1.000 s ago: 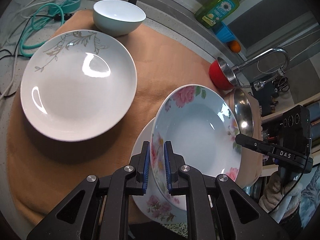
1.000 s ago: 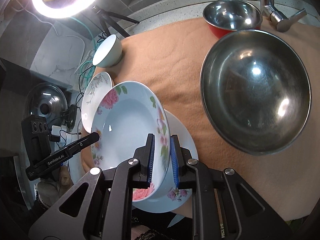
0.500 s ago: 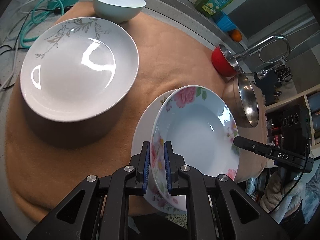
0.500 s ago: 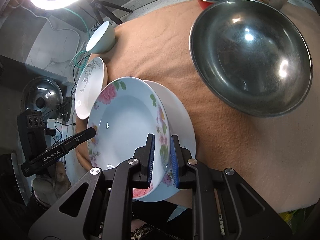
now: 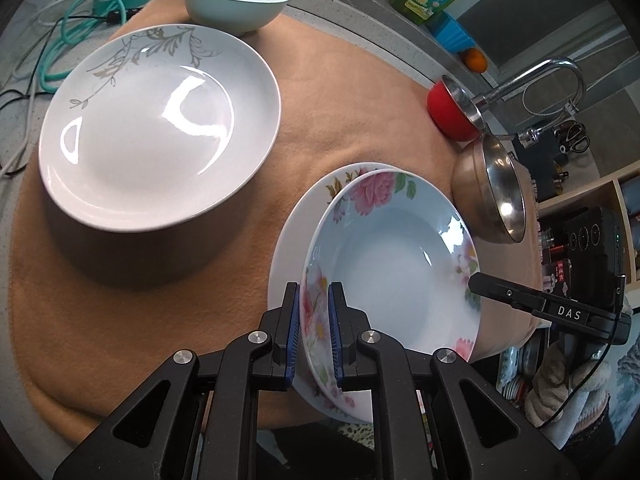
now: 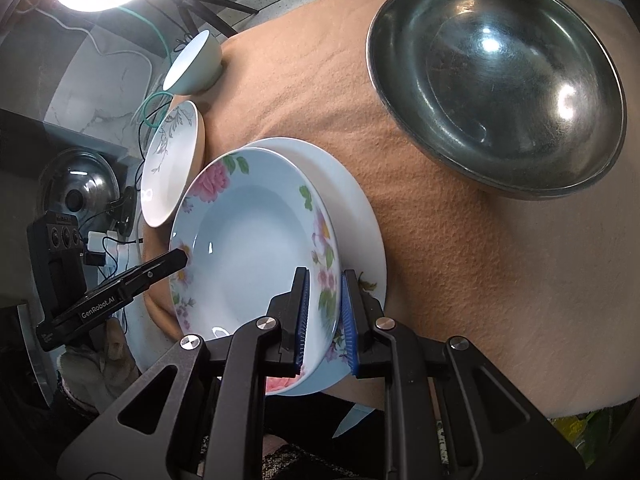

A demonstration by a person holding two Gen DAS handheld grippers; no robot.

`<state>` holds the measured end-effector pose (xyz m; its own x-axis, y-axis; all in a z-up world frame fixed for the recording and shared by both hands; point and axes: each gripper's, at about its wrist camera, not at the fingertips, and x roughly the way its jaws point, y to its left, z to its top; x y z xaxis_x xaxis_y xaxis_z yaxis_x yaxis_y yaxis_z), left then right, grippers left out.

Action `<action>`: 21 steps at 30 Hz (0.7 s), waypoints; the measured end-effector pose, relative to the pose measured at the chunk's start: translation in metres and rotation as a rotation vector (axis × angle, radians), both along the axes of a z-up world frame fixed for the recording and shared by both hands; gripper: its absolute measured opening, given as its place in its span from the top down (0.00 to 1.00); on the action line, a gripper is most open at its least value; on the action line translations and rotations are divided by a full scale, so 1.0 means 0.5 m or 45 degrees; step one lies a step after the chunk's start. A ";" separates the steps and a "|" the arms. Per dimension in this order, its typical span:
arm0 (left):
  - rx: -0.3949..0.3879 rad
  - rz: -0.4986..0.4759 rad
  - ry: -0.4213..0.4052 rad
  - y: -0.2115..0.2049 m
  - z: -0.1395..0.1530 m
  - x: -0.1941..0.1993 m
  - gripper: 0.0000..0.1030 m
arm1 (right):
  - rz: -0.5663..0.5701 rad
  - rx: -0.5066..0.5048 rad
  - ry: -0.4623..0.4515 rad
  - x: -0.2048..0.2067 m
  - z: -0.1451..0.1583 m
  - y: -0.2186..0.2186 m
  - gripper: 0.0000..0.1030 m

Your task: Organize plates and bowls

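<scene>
Tan cloth, both tongs clamping floral bowl, now lower over flat plate

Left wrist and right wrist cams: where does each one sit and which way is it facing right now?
Left wrist: on the left gripper, looking along its fingers over the floral plate toward the white leaf-pattern plate; the right gripper reaches in at right.
Right wrist: on the right gripper, facing across the same floral plate toward the large steel bowl; the left gripper enters at left.
Shared: the floral plate, gripped on opposite rims, above a larger white plate.
</scene>
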<state>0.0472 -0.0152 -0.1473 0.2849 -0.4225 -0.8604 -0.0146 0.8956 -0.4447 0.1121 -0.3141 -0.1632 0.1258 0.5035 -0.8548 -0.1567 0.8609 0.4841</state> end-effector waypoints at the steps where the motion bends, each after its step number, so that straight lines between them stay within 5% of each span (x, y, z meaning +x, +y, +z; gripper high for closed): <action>1: 0.000 0.000 0.001 0.000 -0.001 -0.001 0.89 | -0.002 -0.002 0.000 0.000 0.000 0.002 0.84; 21: 0.026 -0.013 -0.006 -0.011 -0.005 -0.003 0.89 | -0.002 -0.045 0.006 -0.003 -0.016 0.008 0.84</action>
<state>0.0459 -0.0209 -0.1500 0.2846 -0.4075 -0.8677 -0.0038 0.9046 -0.4261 0.1106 -0.3099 -0.1712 0.1223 0.4727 -0.8727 -0.1531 0.8778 0.4540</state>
